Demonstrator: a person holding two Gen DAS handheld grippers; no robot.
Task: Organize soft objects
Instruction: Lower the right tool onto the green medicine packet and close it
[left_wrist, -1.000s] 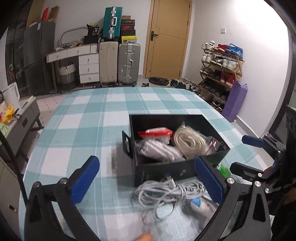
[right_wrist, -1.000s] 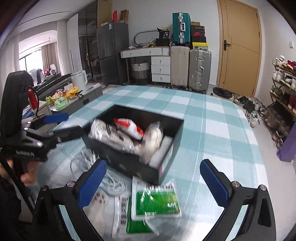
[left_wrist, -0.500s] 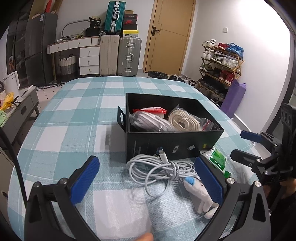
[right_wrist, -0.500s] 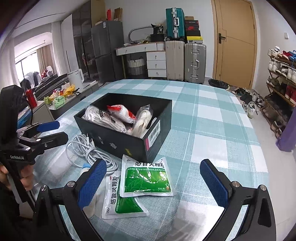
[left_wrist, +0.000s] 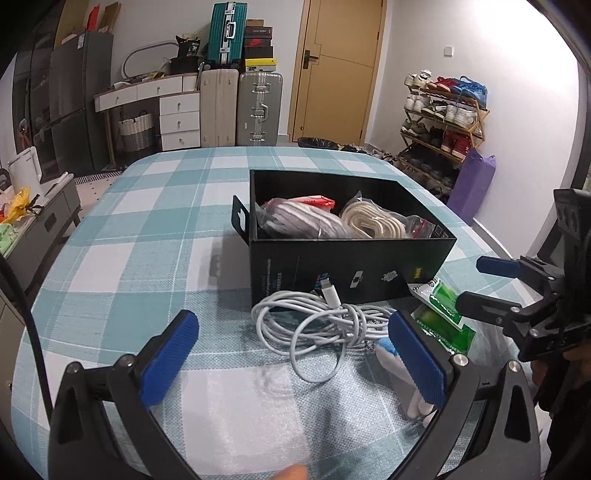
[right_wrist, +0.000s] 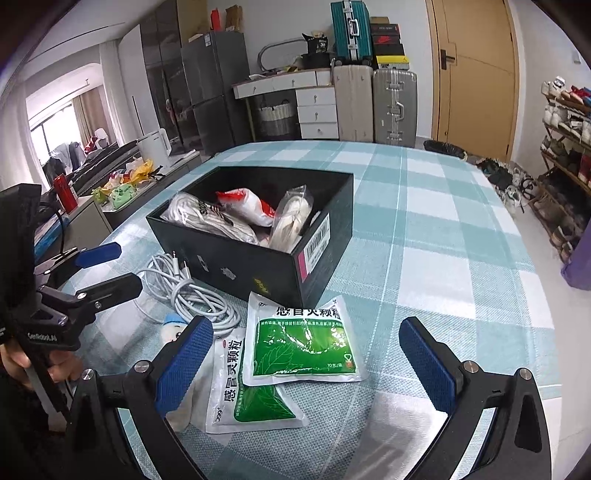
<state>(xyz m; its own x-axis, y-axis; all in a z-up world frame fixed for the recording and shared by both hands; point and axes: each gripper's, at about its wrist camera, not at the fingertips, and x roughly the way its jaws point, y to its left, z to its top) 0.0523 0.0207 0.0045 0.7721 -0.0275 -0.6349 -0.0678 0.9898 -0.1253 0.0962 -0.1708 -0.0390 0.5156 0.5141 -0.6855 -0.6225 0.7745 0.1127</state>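
A black box (left_wrist: 351, 271) (right_wrist: 258, 266) stands on the checked tablecloth and holds bagged rope coils (left_wrist: 373, 221) (right_wrist: 291, 218) and a red-and-white packet (right_wrist: 247, 206). In front of it lie a coiled white cable (left_wrist: 317, 321) (right_wrist: 192, 291), a small plush toy (left_wrist: 391, 354) (right_wrist: 173, 325) and two green medicine sachets (right_wrist: 303, 339) (right_wrist: 247, 384) (left_wrist: 443, 314). My left gripper (left_wrist: 295, 358) hovers open just short of the cable, nothing between its pads. My right gripper (right_wrist: 303, 362) is open over the sachets, empty.
The table (left_wrist: 147, 229) runs far back and left of the box. Behind it stand suitcases (left_wrist: 240, 107), a drawer unit (left_wrist: 177, 118), a door (left_wrist: 336, 70) and a shoe rack (left_wrist: 439, 122). A low cabinet with clutter (right_wrist: 125, 184) flanks the table's left side.
Both grippers have drawn back and away from the box, which now sits farther off. The cable, toy and sachets have come fully into view. Both grippers stay open.
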